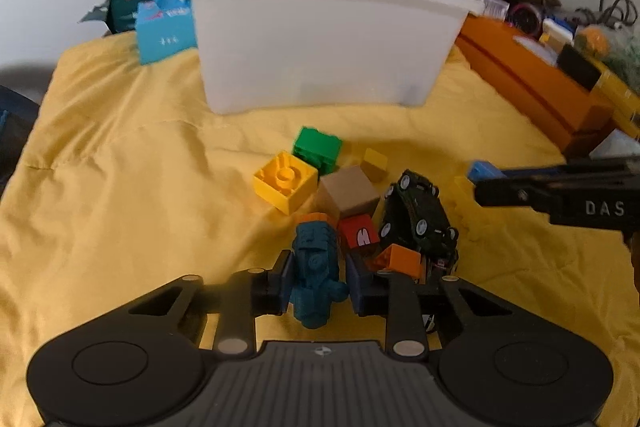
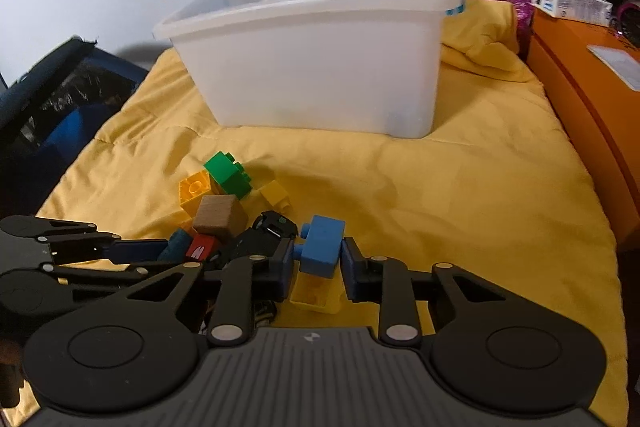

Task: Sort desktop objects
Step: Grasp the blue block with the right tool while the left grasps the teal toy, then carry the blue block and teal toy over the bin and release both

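Teal figure (image 1: 316,267) sits pinched between your left gripper (image 1: 318,281) pads, body running along the fingers, likely so it lifts clear of the toy pile. Your right gripper (image 2: 318,263) is clamped on the blue block (image 2: 322,245), just above a yellow brick (image 2: 314,297). The white bin (image 1: 316,31), probably the drop target, stands ahead on the yellow cloth (image 1: 120,187), well apart from both.

Bare yellow cloth (image 2: 460,187) separates toy pile (image 2: 224,211) from bin (image 2: 320,67).
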`<state>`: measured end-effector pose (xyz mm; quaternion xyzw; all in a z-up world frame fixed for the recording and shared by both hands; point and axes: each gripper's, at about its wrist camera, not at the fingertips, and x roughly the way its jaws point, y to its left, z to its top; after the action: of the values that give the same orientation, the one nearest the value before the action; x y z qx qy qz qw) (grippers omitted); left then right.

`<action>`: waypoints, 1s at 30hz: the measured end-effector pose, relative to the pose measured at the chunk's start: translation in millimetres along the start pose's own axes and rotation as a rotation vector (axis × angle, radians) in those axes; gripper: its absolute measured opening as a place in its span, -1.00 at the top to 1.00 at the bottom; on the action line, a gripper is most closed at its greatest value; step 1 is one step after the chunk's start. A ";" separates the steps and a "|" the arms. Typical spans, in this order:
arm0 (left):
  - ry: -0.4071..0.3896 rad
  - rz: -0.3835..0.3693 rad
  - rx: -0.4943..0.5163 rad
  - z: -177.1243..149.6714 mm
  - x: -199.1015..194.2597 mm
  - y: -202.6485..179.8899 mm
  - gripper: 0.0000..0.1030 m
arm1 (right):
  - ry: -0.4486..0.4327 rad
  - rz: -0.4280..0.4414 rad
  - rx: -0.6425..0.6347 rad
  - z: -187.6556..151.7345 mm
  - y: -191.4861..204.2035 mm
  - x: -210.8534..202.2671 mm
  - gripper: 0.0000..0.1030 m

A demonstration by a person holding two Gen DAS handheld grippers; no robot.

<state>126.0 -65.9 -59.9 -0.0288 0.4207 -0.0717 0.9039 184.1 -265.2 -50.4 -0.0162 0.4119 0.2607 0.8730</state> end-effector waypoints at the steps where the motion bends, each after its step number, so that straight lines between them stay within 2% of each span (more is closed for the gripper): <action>1: -0.007 -0.003 -0.001 -0.5 -3.7 2.1 0.39 | -0.005 0.006 0.008 -2.5 -2.6 -5.1 0.45; 7: -0.024 -0.012 -0.015 -1.6 -16.6 10.2 0.39 | -0.023 0.021 0.054 -11.8 -11.4 -23.9 0.45; 10: -0.066 -0.036 -0.055 7.6 -33.1 13.7 0.39 | -0.030 0.025 0.081 -14.2 -14.6 -29.8 0.45; 13: -0.111 -0.054 -0.050 20.5 -52.0 13.9 0.39 | -0.056 0.035 0.088 -10.3 -12.6 -39.6 0.45; 21: -0.178 -0.047 -0.104 61.0 -85.4 21.6 0.39 | -0.162 0.078 0.084 23.6 -4.4 -66.4 0.45; 30: -0.221 -0.028 -0.086 108.3 -100.4 23.8 0.39 | -0.241 0.121 0.062 73.4 4.4 -86.2 0.45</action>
<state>147.5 -27.9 83.2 -0.0812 0.3208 -0.0624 0.9416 189.0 -281.6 61.7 0.0671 0.3123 0.2998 0.8989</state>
